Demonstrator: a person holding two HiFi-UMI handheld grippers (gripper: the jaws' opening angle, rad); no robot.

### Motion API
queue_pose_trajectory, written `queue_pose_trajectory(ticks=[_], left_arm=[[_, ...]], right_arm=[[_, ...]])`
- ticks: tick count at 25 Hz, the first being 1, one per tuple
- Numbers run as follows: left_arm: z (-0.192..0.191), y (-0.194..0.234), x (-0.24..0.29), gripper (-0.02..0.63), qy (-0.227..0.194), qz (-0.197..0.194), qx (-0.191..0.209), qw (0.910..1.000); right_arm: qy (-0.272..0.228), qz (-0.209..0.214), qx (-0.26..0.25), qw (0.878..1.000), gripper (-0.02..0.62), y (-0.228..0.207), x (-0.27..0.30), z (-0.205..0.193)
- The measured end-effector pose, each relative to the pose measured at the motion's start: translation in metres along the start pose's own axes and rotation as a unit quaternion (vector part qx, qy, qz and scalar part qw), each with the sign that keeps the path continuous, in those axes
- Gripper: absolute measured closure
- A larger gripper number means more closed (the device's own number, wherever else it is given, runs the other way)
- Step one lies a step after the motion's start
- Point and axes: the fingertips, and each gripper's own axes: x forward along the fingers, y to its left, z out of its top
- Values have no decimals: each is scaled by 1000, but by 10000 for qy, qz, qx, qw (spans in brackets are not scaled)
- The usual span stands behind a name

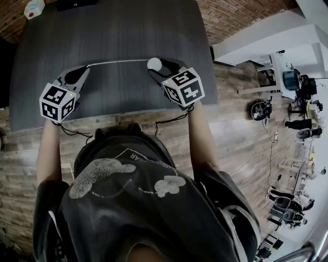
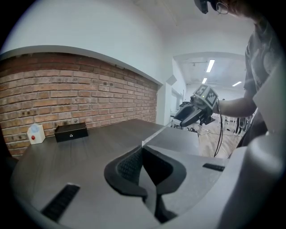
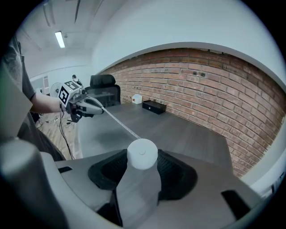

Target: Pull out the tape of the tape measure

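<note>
A round white tape measure (image 1: 154,63) (image 3: 142,153) sits between the jaws of my right gripper (image 1: 157,68) (image 3: 142,164), which is shut on it. A thin pale tape (image 1: 118,62) (image 3: 118,120) (image 2: 157,136) runs taut from it to the left, just above the dark table (image 1: 102,30). My left gripper (image 1: 86,68) (image 2: 143,150) is shut on the tape's free end. Each gripper shows in the other's view: the right gripper (image 2: 185,117) ahead in the left gripper view, the left gripper (image 3: 99,108) at the far left in the right gripper view.
A black box (image 2: 70,131) (image 3: 154,106) and a small white device (image 2: 35,133) (image 1: 34,8) stand at the table's far edge by the brick wall. An office chair (image 3: 102,81) is beyond the table's left end. Both grippers hover near the table's front edge, over wooden floor.
</note>
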Motion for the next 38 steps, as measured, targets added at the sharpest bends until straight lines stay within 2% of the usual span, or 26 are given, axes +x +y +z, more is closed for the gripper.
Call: queue_pose_trajectory(ticks=[9, 13, 25, 32, 38], left_arm=[[-10, 26, -21, 597, 2, 379, -207, 9991], [-13, 29, -27, 597, 61, 440, -78, 9990], [-25, 43, -39, 597, 10, 545, -189, 9983], [-37, 68, -61, 597, 7, 805, -333, 9962], [-46, 81, -80, 597, -4, 820, -319, 9961]], right_arm=[[102, -302, 127, 9994, 365, -14, -8, -9], [128, -309, 58, 9994, 365, -11, -8, -7], [172, -302, -43, 9994, 365, 4, 0, 0], [319, -606, 32, 9976, 365, -4, -9, -4], [317, -699, 100, 9970, 365, 11, -6, 2]])
